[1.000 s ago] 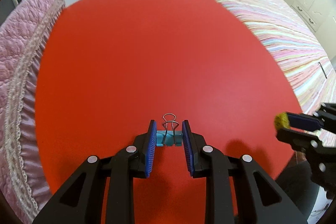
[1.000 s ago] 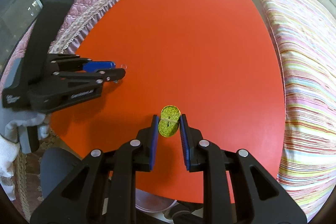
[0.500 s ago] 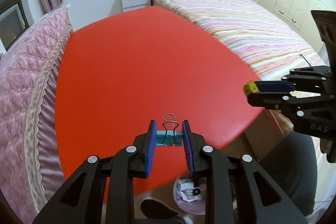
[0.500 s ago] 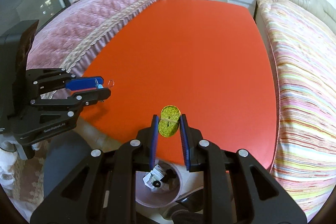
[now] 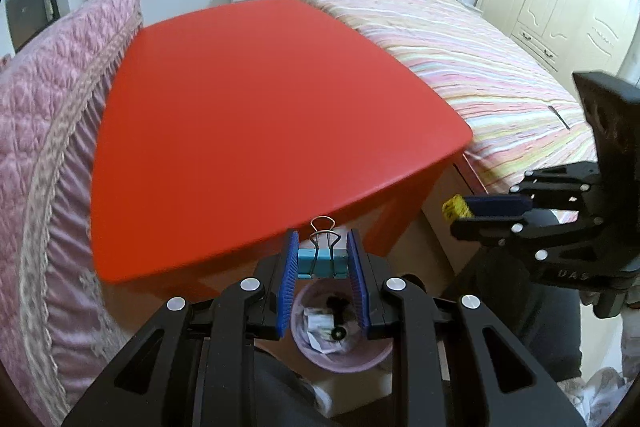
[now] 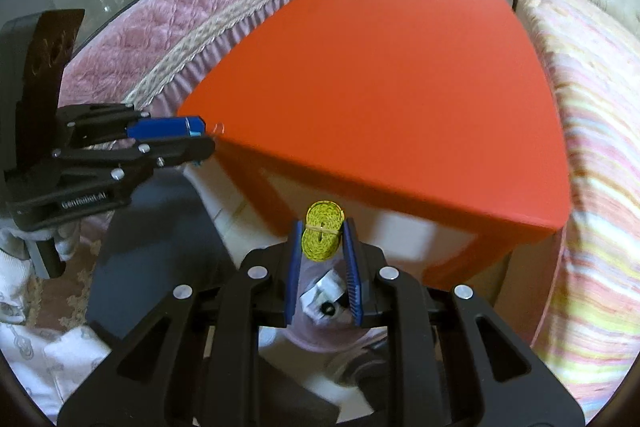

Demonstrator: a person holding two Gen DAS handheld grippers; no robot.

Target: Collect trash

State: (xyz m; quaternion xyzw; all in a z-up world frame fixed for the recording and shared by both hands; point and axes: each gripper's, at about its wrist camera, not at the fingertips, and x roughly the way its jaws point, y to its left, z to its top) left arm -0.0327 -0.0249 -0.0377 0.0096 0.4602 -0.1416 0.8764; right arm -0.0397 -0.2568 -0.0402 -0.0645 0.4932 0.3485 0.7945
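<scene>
Two grippers show in your left wrist view. Your left gripper [image 5: 323,261] pinches a light blue binder clip with silver wire handles [image 5: 322,259] between its blue pads, handles pointing forward. Below the clip sits a round pink plastic bin [image 5: 340,355] on the floor, with crumpled white paper and a dark item inside. Beyond it lies the bare red table with rounded corners [image 5: 260,115], between a pink quilted bed [image 5: 52,107] and a striped bed [image 5: 480,67]. At the right, your right gripper [image 5: 460,211] clamps a coiled yellow tape roll [image 5: 452,207].

From your right wrist view, your right gripper [image 6: 322,239] squeezes the yellow roll [image 6: 323,235], bound by a thin band, above the pink bin [image 6: 320,331] and off the table's [image 6: 380,87] near edge. At the left, your left gripper [image 6: 204,139] holds the clip, only its wire loop [image 6: 218,127] and a sliver of blue showing.
</scene>
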